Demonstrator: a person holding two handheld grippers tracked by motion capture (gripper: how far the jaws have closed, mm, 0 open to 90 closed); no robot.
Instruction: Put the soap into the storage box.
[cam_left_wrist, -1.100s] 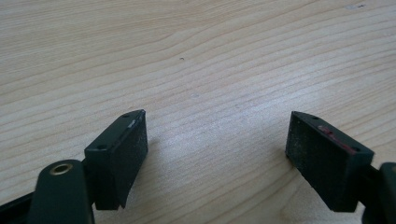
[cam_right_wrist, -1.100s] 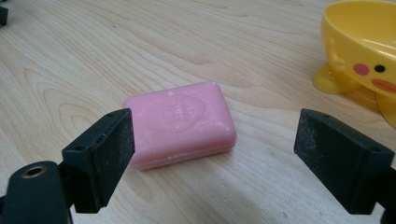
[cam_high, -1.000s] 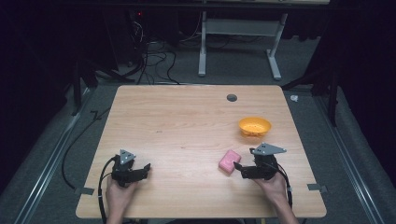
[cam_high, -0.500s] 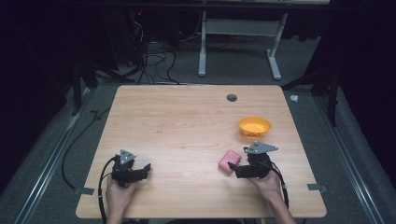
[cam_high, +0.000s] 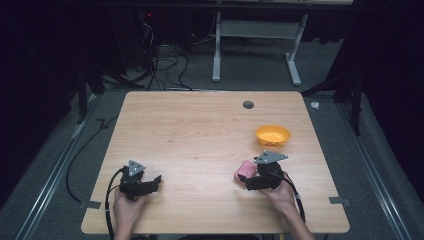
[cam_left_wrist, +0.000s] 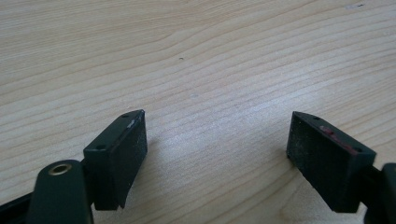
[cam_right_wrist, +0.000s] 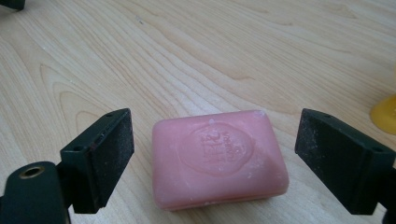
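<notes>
Pink soap bar between the spread jaws of the right gripper, near the front right of the table.

The bar of soap (cam_right_wrist: 218, 157) is one rounded pink rectangle with an oval stamp of raised lettering pressed into its top; it lies flat on the wooden table (cam_high: 200, 135), and in the right gripper view it sits between the two black jaws without touching either. The right gripper (cam_right_wrist: 214, 161) stands wide, holding nothing. The left gripper (cam_left_wrist: 215, 150) is also wide, over bare wood near the front left. One orange bowl (cam_high: 273, 135) stands just beyond the soap. Count: one soap, one bowl, two grippers.
</notes>
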